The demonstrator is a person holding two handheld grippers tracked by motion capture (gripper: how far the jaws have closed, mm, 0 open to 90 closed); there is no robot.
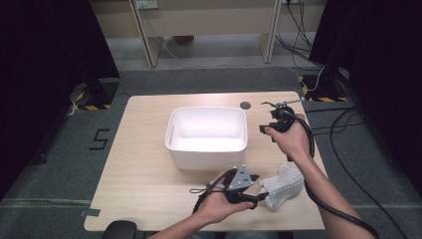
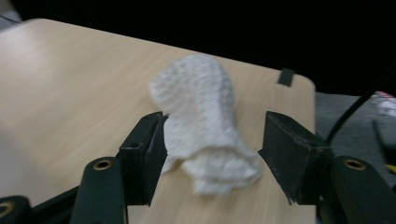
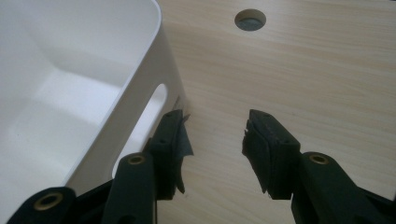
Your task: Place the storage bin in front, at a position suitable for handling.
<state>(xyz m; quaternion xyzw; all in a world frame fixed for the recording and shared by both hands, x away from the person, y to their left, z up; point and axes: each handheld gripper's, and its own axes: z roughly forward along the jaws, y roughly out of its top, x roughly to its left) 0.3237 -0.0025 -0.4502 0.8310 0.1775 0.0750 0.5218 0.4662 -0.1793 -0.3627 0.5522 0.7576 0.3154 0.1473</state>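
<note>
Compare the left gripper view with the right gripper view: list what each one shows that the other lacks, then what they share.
Left gripper view: a white knitted cloth lying crumpled on the table, between the left gripper's open fingers, with nothing pressed; also the table's rounded corner and dark floor beyond.

Right gripper view: the white bin with its handle slot, beside the right gripper's open fingers, which hold nothing; also a round cable hole in the tabletop.

Both: the light wooden table and a pair of black open fingers.

Before you, a pale wooden bench [image 1: 144,164], its round cable hole [image 1: 245,105] near the far edge, grey carpet [image 1: 45,169] around it, black cables [image 1: 348,124] trailing at your right
</note>
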